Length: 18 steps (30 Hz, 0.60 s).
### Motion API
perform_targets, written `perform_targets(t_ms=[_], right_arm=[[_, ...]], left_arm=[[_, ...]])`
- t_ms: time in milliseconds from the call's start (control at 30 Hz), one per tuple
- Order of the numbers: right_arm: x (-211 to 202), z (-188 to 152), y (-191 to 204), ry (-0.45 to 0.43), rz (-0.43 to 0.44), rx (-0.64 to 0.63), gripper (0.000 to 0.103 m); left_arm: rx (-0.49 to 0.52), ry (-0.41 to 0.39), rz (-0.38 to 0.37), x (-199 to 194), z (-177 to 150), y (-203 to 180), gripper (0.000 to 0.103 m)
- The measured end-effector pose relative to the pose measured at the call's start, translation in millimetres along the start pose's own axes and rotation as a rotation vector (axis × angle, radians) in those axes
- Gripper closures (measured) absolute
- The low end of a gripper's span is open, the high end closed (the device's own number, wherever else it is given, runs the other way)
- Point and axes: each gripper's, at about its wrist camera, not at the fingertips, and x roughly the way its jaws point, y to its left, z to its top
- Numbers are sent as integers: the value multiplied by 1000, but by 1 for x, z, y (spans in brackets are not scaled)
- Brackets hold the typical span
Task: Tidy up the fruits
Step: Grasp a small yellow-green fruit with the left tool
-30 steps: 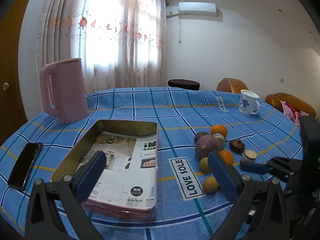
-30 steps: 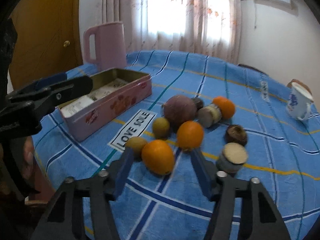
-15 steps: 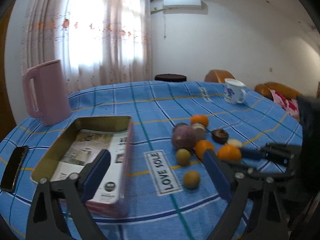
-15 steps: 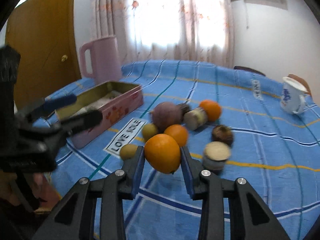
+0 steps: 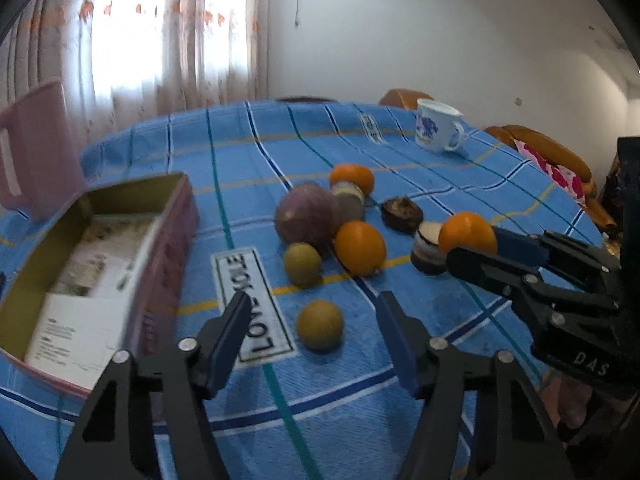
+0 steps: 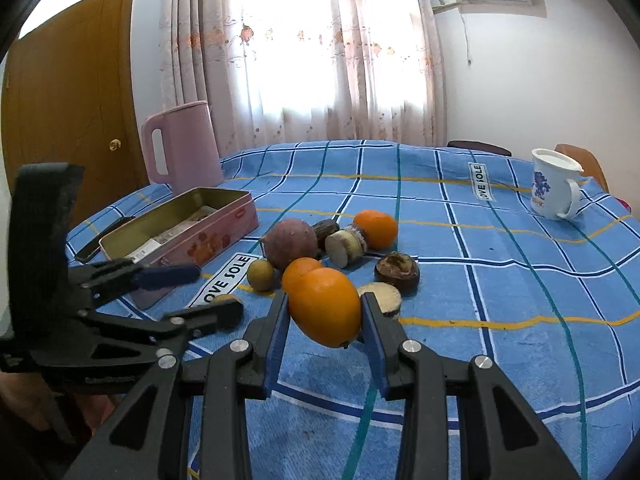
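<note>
Right wrist view shows your right gripper (image 6: 325,322) clamped on the smooth round orange fruit (image 6: 325,306), lifted clear of the blue checked tablecloth (image 6: 500,320), in front of the fruit cluster and to the right of the open pink rectangular tin (image 6: 180,236). Expect a firm, fairly light load with waxy, slippery peel — hold it across its widest middle, as you do, and squeeze no harder. Your left gripper (image 5: 312,334) has its jaws closing around the small round yellow-brown fruit (image 5: 320,325), pads not yet touching; it lies nearer you than the cluster, right of the tin. That one likely rolls — take it across its middle too.
</note>
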Motion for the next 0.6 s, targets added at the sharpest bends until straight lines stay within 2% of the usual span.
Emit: perform_targets(t_ms=[133, 200, 333, 433, 600], right_arm=[[0, -2, 1, -5, 5, -6, 65], [0, -2, 1, -5, 8, -7, 65], [3, -3, 1, 4, 12, -10, 65], [4, -4, 4, 6, 17, -14, 65], [3, -3, 6, -6, 23, -19, 65]], left_arm=[[8, 37, -33, 11, 0, -4, 49], [-14, 68, -52, 19, -1, -1, 59], [-35, 70, -72, 19, -2, 2, 64], [-47, 71, -81, 18, -3, 6, 76], [-54, 62, -104, 14, -5, 9, 76]])
